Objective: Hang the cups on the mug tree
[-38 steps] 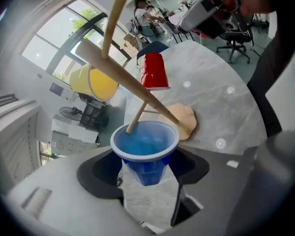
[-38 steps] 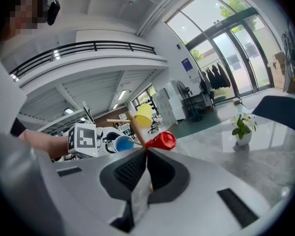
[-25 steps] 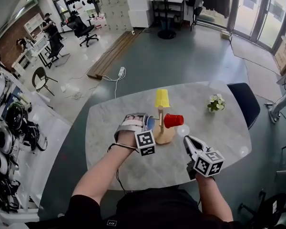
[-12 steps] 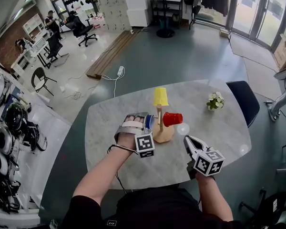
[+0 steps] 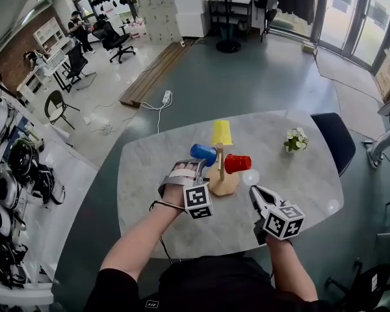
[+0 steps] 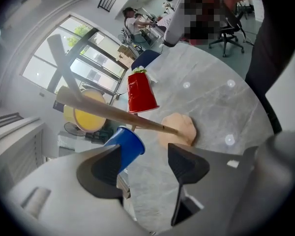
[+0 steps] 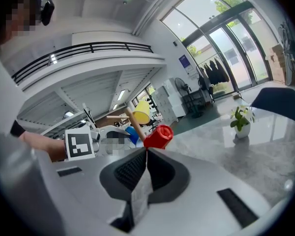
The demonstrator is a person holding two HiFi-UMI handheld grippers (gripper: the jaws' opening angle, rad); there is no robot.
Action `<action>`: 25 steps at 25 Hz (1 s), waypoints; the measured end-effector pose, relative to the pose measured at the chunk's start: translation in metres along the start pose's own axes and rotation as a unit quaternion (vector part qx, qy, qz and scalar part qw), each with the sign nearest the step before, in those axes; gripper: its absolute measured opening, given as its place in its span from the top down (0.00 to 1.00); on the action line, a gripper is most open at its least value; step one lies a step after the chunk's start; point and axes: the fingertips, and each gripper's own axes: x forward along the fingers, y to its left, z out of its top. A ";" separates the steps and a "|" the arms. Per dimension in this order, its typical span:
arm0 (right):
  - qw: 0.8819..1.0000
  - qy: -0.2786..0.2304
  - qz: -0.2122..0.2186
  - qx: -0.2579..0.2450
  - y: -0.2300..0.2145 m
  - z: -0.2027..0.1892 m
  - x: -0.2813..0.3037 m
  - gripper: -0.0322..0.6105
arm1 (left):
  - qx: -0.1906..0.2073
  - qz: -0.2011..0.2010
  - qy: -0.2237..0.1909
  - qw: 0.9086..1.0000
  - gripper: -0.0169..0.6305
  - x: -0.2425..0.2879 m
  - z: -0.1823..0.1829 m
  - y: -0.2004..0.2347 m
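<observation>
Hanging on the wooden mug tree (image 5: 220, 169): blue plastic cup (image 5: 203, 151) at nine o'clock, red plastic cup (image 5: 236, 164) at three, yellow plastic cup (image 5: 221, 133) at twelve. Your left tool (image 6: 145, 157) stands wide and empty just beside the blue cup; your right tool (image 7: 146, 154) is closed, empty.

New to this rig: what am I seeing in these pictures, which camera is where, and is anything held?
No robot: a person holds a two-jaw gripper in each hand. One picture is from a head camera looking down; the other two cameras ride on the grippers, looking along their jaws. On the pale marble table stands a wooden mug tree with a yellow cup on top, a blue cup and a red cup on side pegs; a small white flower pot stands apart. The left gripper is open by the blue cup, holding nothing; the right gripper is shut, empty.
</observation>
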 end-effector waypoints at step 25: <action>0.999 -0.007 0.019 -0.031 -0.003 0.027 0.003 0.93 | -0.185 -0.008 -0.051 0.981 0.51 -0.037 -0.006 0.017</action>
